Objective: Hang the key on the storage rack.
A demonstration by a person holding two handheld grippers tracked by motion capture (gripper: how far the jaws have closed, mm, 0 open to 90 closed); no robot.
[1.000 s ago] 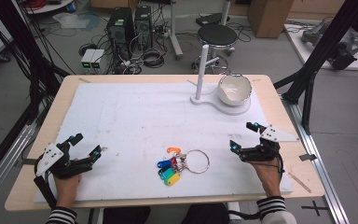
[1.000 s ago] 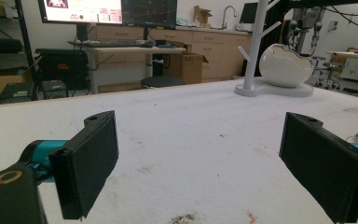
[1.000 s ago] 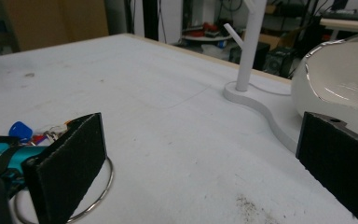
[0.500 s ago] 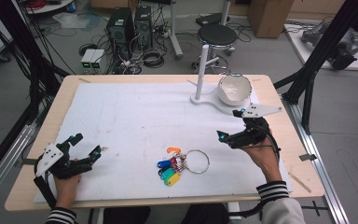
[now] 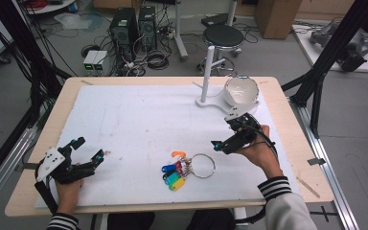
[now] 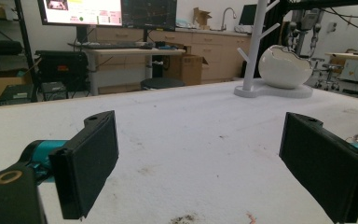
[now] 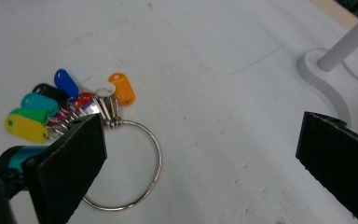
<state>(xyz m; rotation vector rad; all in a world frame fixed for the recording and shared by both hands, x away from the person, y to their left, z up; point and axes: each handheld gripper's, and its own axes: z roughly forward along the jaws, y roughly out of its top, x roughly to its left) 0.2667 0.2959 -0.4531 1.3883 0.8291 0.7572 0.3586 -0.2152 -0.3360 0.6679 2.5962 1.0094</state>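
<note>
1. The left gripper rests low at the near left part of the surface, held by the person's left hand. Its jaws stand wide apart with nothing between them; in the left gripper view they frame bare white covering.

2. Near the middle of the surface, toward the person's edge, lies a large metal ring with a bunch of coloured key tags at its left side. In the right gripper view the tags fan out from the ring: yellow, green, teal, black, blue, white and orange.

3. The right gripper hovers just right of the ring and a little farther from the person, held by the right hand. Its jaws point down toward the ring and are spread wide, holding nothing. In the right gripper view the left jaw overlaps the near side of the ring and the tags; whether it touches them cannot be told.

4. At the far right part of the surface stands a white branched stand on a flat white base, with a white bowl sitting on that base just beside the post. The right gripper is near the base's closest edge but apart from it.
</note>
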